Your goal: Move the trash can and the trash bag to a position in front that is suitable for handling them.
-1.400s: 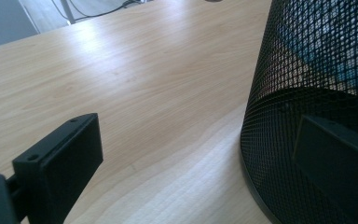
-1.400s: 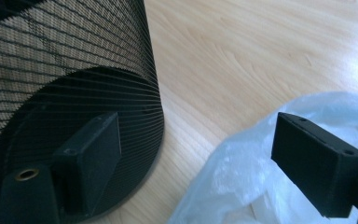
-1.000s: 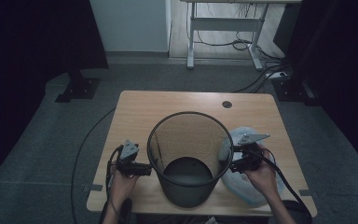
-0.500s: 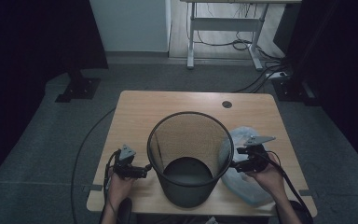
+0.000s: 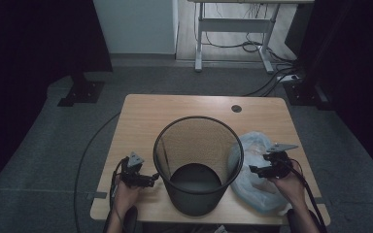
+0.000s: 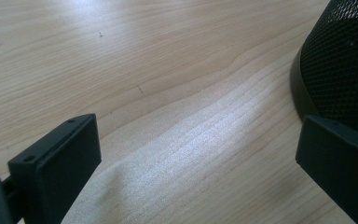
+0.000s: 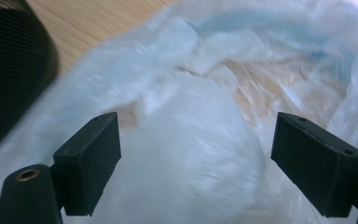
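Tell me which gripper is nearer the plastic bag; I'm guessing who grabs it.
Right. The right gripper hovers open over the bag, beside the bin; the left gripper is across the bin.

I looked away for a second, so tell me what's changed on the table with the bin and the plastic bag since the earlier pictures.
The right gripper has slid away from the mesh bin and down over the plastic bag, jaws open, nothing gripped yet. The left gripper has sunk a little toward the table beside the bin, jaws open on nothing. Bin and bag lie where they were.
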